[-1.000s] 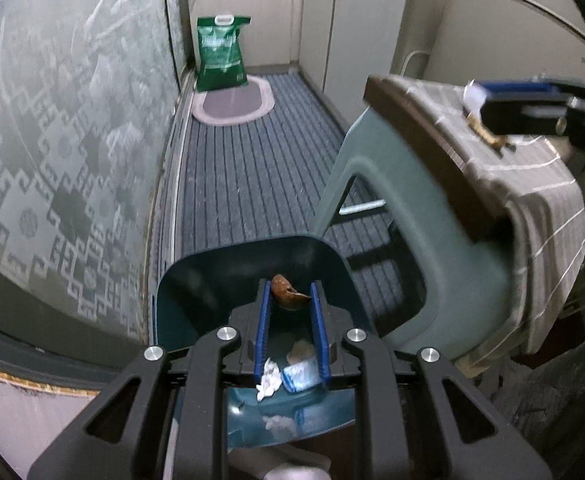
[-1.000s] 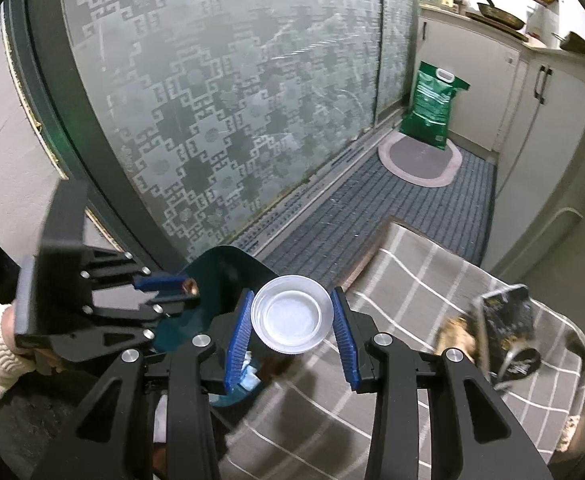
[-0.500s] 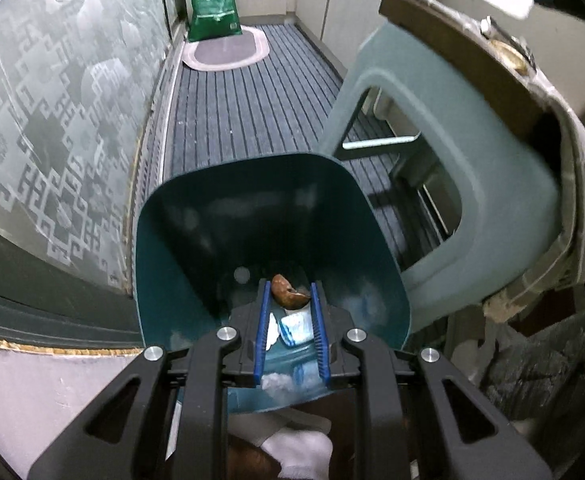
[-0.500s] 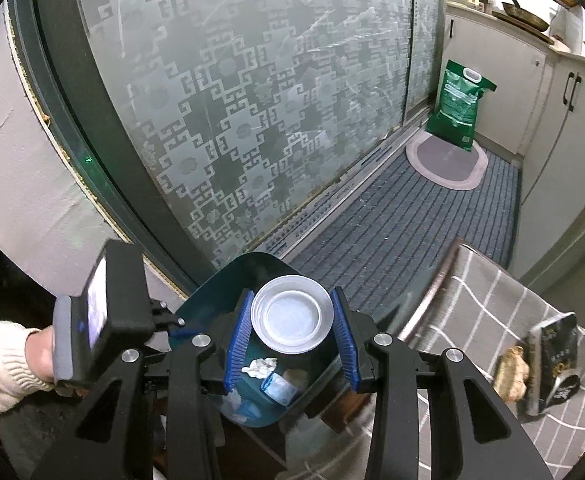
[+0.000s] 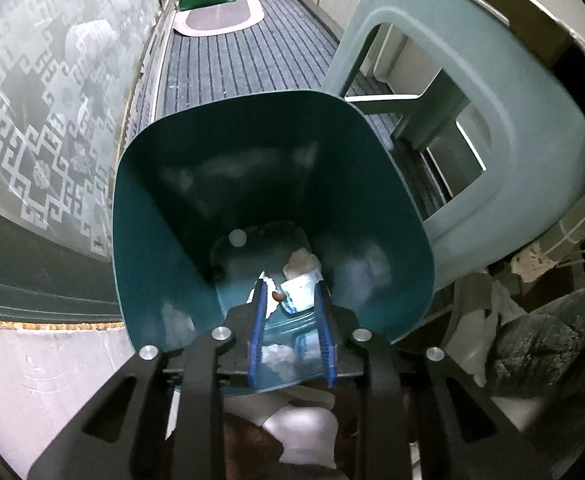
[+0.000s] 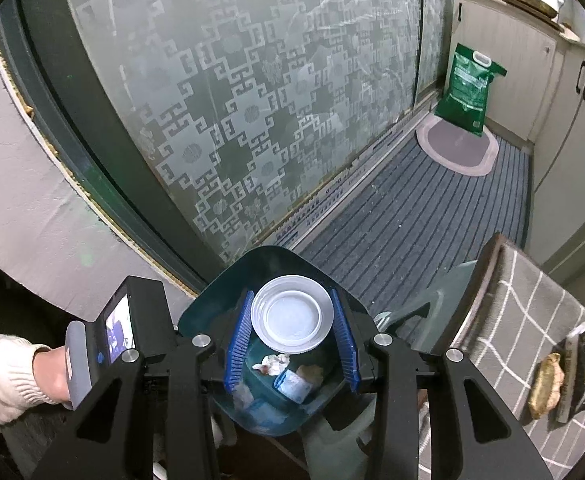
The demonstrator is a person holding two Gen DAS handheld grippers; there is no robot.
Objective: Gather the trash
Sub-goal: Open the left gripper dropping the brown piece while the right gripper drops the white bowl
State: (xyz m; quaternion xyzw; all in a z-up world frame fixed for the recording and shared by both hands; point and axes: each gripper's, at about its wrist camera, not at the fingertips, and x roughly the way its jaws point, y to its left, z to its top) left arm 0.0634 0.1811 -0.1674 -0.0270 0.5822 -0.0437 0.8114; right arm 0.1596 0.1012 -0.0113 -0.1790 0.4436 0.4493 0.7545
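A dark teal trash bin (image 5: pixel 164 216) stands on the floor and holds white tissue (image 5: pixel 302 260), a blue-white wrapper (image 5: pixel 300 294) and a small brown scrap (image 5: pixel 277 296). My left gripper (image 5: pixel 288 292) is open over the bin's mouth, and the brown scrap lies by its left finger. My right gripper (image 6: pixel 292 320) is shut on a clear plastic cup (image 6: pixel 291 314) and holds it above the bin (image 6: pixel 212 308). The tissue (image 6: pixel 274 362) and the wrapper (image 6: pixel 294 386) show below the cup.
A teal stool (image 5: pixel 504 136) with a checked cloth (image 6: pixel 504 320) stands right of the bin; a yellowish scrap (image 6: pixel 546 386) and a black packet (image 6: pixel 584 364) lie on it. A patterned glass door (image 6: pixel 232 100) is on the left. A green bag (image 6: pixel 470 88) stands far down the grey mat.
My left gripper lowered over the bin and opened; the brown scrap it held now sits inside. My right gripper carried the cup from above the stool to above the bin.
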